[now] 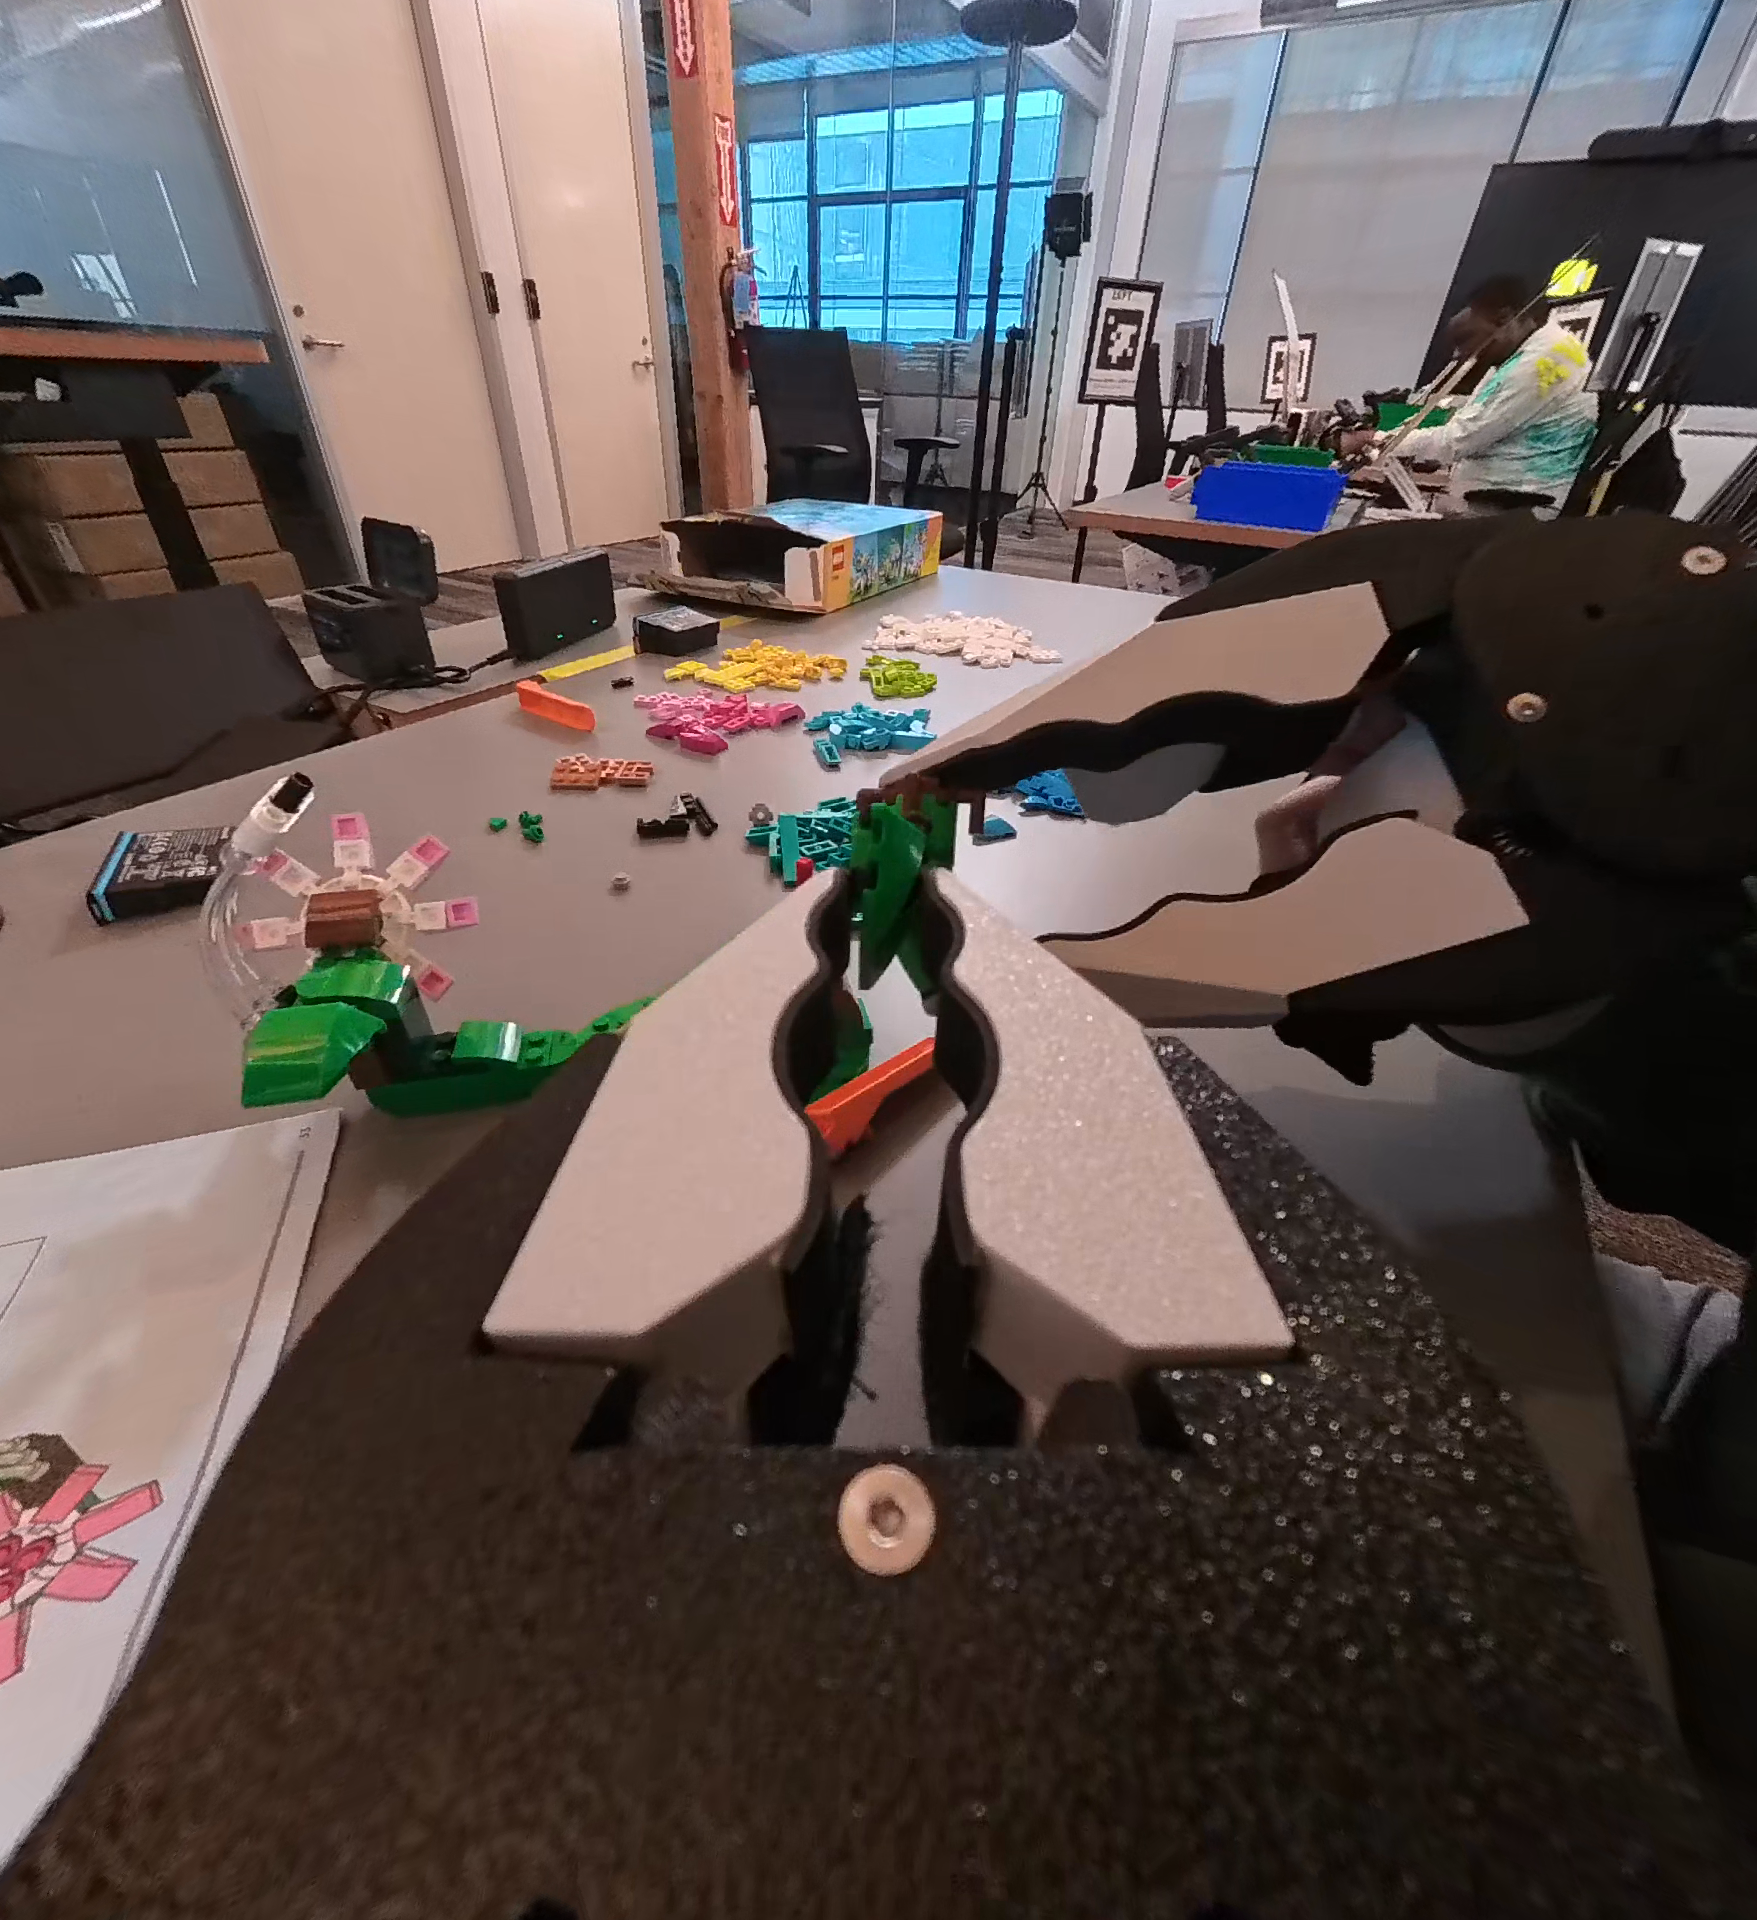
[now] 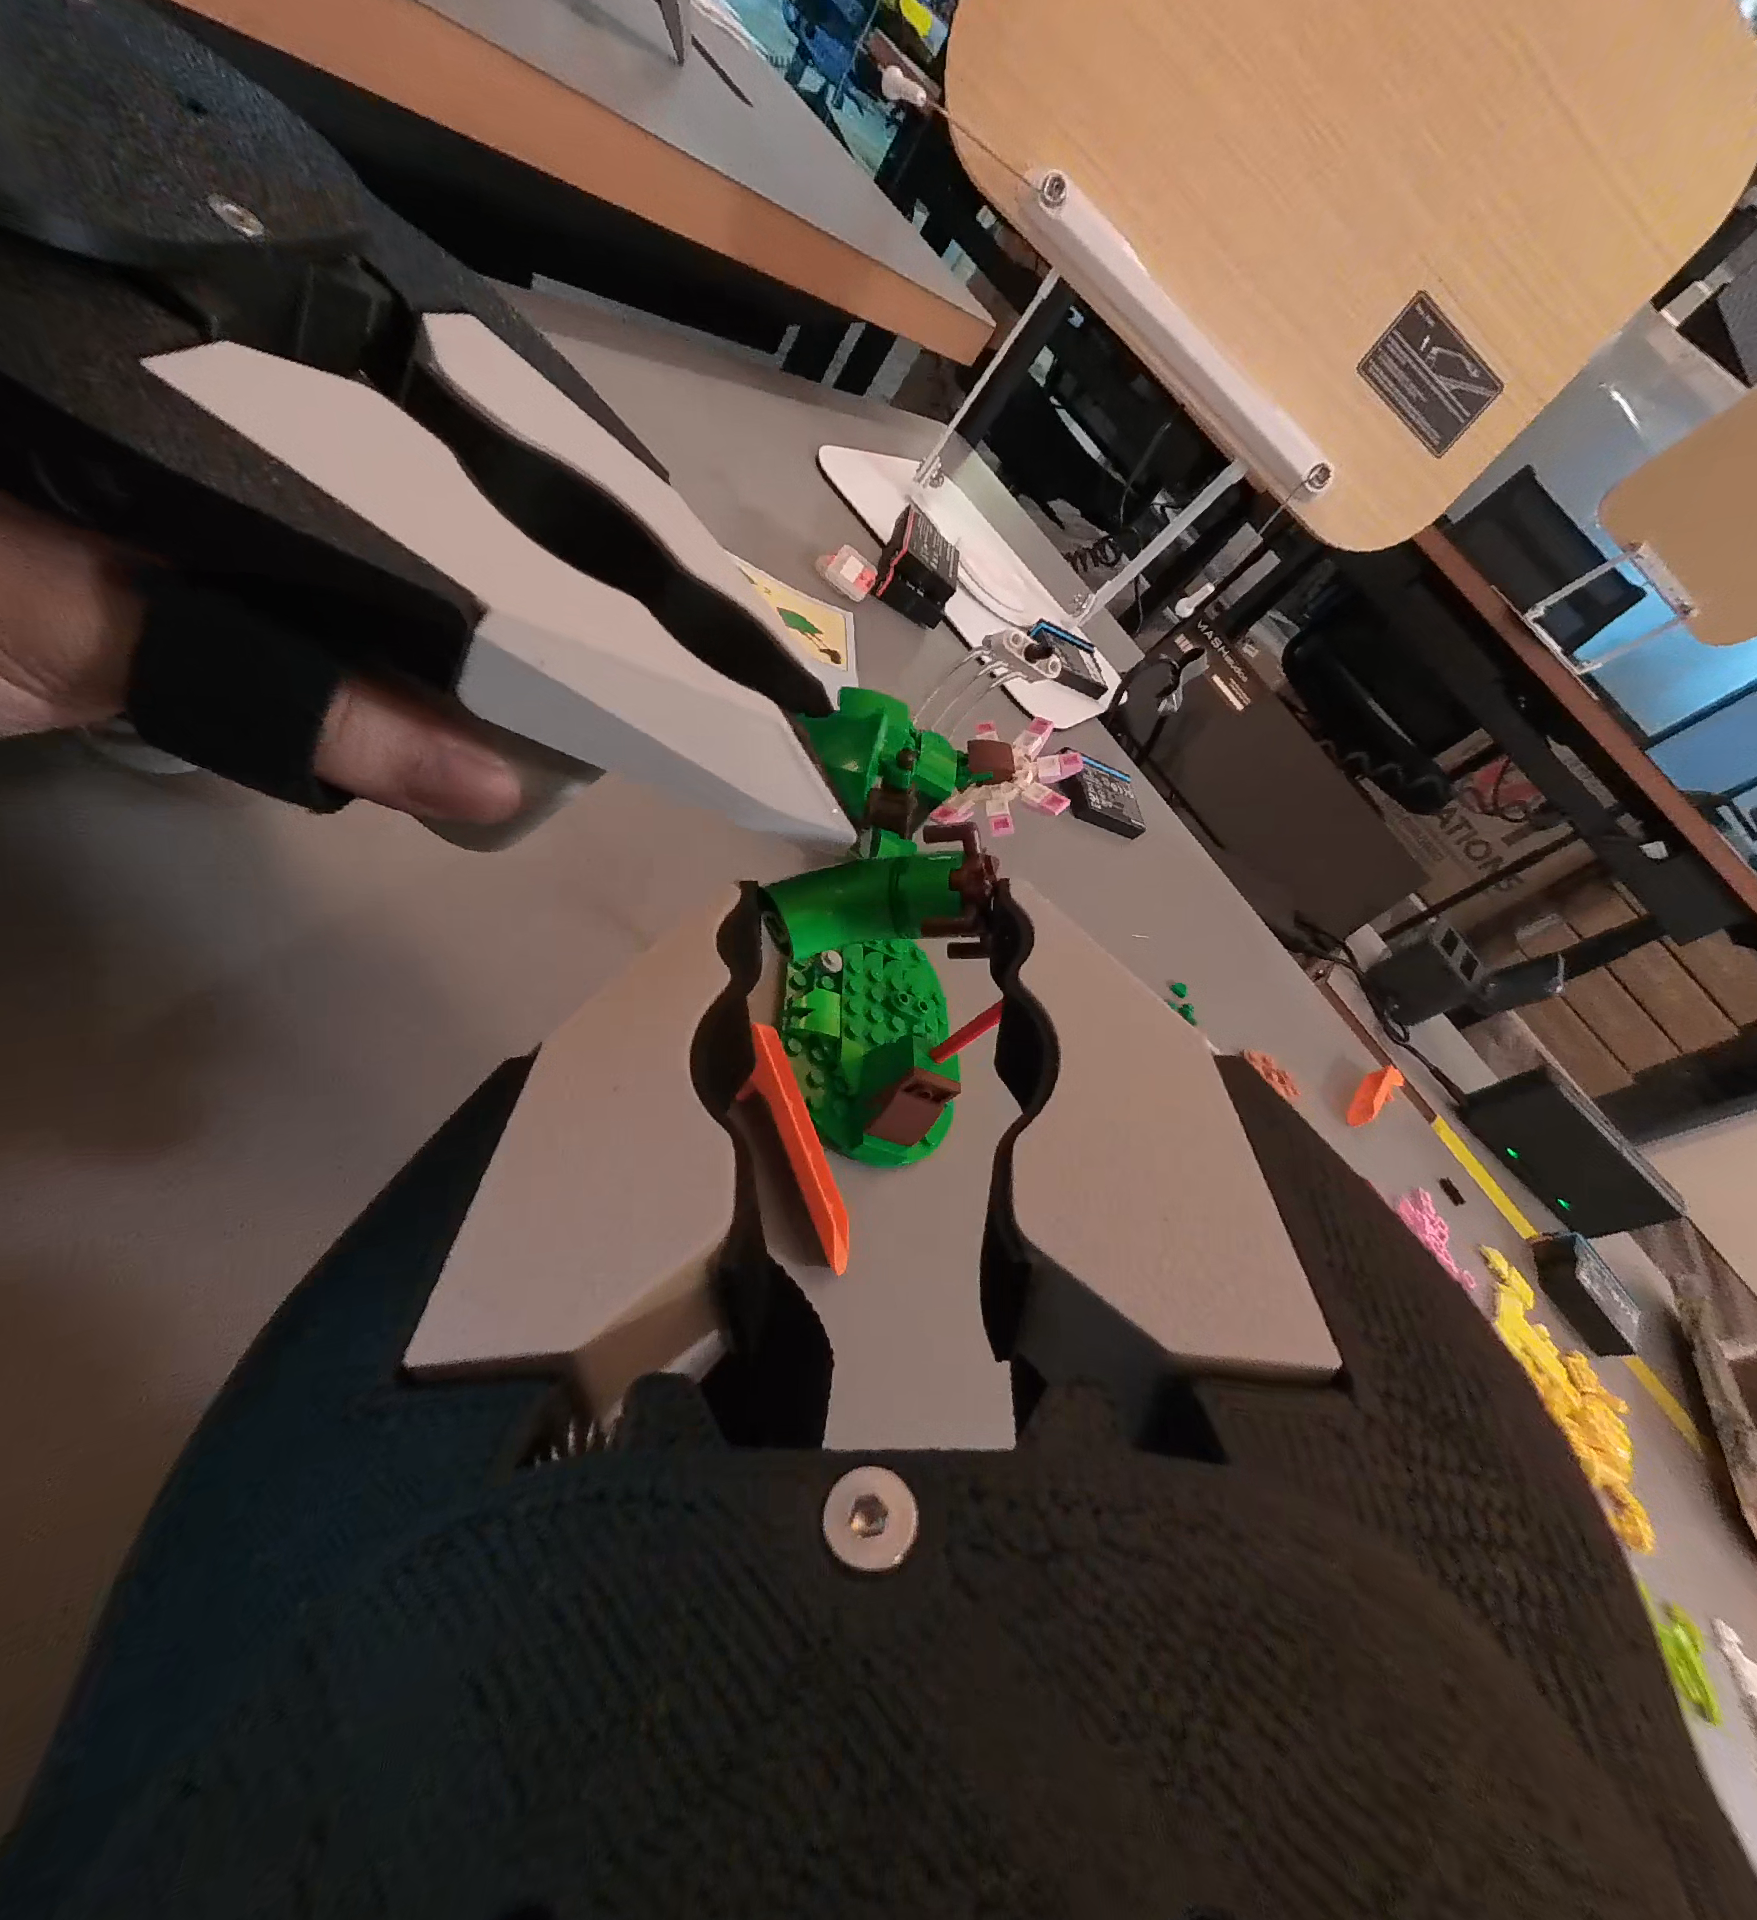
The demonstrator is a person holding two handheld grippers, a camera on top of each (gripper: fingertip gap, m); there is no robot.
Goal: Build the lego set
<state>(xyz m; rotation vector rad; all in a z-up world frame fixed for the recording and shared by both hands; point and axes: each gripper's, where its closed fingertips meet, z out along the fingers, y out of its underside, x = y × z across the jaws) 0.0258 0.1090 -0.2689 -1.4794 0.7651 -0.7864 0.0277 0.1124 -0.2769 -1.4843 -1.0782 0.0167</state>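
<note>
The green leaf-and-stem piece [image 1: 895, 883] with brown branch bits at its top sits raised above the grey table [image 1: 583, 862], near the middle of my workspace, and both tools meet on it. My left gripper [image 1: 886, 894] has its fingers pressed in on the piece's lower green part, pinching it. My right gripper [image 2: 879, 920] comes in from the right; in its own view its tips close on the green cylinder and the brown branch end of the same piece [image 2: 874, 894], so it too is pinching. In the right wrist view the left gripper [image 2: 832, 800] reaches in from the upper left, held by a hand [image 2: 230, 707] in a dark fingerless glove. Below the grasp, on the table, lie the round green studded base [image 2: 874, 1049] and an orange brick separator [image 2: 801, 1153]. To the left stands the built pink flower [image 1: 365, 914] on its green stem. Farther off lie sorted piles of bricks: pink [image 1: 718, 717], yellow [image 1: 765, 665], teal [image 1: 869, 727] and white [image 1: 962, 636]. The opened set box [image 1: 801, 556] is at the far edge, and the instruction booklet [image 1: 74, 1403] lies nearest, at the left.
</note>
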